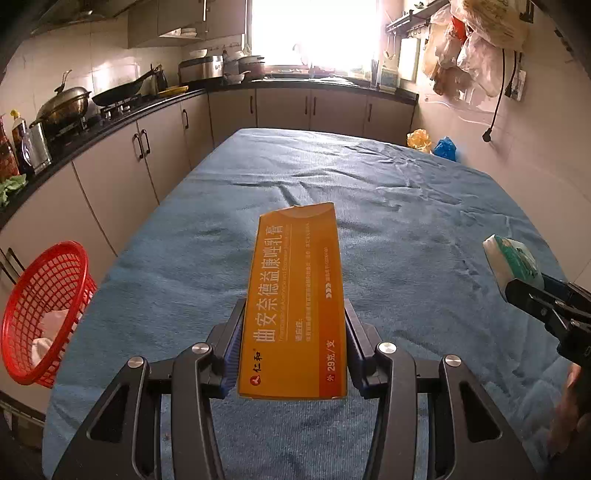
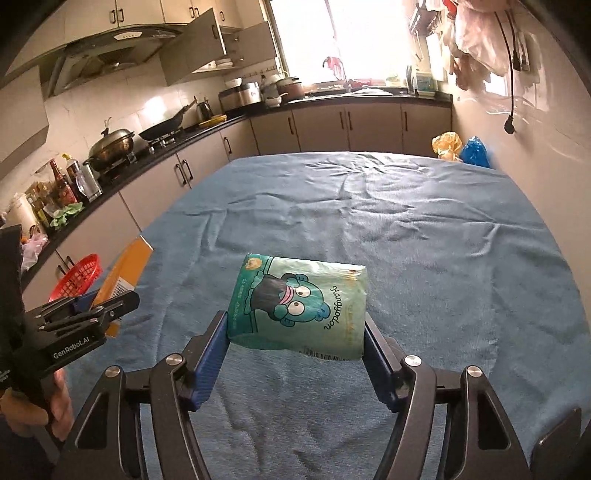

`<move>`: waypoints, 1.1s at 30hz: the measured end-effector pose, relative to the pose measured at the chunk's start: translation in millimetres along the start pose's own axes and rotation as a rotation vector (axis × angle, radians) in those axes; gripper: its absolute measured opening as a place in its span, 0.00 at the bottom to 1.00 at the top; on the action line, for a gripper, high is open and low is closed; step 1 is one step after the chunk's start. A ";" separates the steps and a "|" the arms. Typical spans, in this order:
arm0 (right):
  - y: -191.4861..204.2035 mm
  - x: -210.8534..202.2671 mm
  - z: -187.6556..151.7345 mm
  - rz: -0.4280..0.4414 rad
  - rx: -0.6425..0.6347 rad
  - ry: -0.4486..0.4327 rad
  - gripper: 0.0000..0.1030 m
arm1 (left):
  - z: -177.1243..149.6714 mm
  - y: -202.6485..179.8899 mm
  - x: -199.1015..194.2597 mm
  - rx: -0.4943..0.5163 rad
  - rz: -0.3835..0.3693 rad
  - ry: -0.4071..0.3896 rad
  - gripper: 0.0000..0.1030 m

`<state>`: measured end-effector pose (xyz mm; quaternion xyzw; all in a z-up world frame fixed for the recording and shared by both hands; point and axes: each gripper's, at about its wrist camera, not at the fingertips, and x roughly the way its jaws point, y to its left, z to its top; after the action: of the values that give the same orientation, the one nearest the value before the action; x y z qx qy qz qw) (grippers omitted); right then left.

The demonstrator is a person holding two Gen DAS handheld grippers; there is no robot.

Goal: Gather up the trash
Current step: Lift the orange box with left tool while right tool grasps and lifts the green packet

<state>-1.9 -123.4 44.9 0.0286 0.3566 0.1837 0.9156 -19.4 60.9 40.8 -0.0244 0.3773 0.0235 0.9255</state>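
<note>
Both claws loaded, red basket waiting at nine o'clock

The left gripper (image 1: 291, 354) clamps the orange carton (image 1: 295, 295) across its long sides above the blue cloth (image 1: 406, 206); it looks light, stiff, crushable. The right gripper (image 2: 295, 343) squeezes the green packet (image 2: 299, 306), seemingly soft, slick, best pinched mid-body. The red basket (image 1: 44, 317) sits off the table's left edge, holding white scraps.

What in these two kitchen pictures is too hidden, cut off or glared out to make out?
- Window, both views: white glare wipes out whatever is outside.
- Red basket, left wrist view: the white items inside sit behind its mesh; the right wrist view has the left gripper covering it.
- Orange box: its underside faces away.
- Green packet: small print unreadable.
</note>
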 end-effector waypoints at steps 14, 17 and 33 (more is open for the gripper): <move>0.5 -5.1 -1.2 0.019 0.001 -0.015 0.70 | -3.9 -9.1 -8.1 0.026 0.026 -0.016 0.45; -0.6 -4.3 -0.7 0.022 0.000 -0.016 0.70 | -4.8 -10.0 -8.3 0.027 0.029 -0.016 0.45; -2.8 -5.2 0.5 0.028 0.004 -0.022 0.71 | -8.9 -8.9 -12.1 0.025 0.031 -0.022 0.45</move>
<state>-4.2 -127.9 48.2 0.0374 0.3466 0.1954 0.9167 -33.7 51.2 43.2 -0.0067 0.3675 0.0335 0.9294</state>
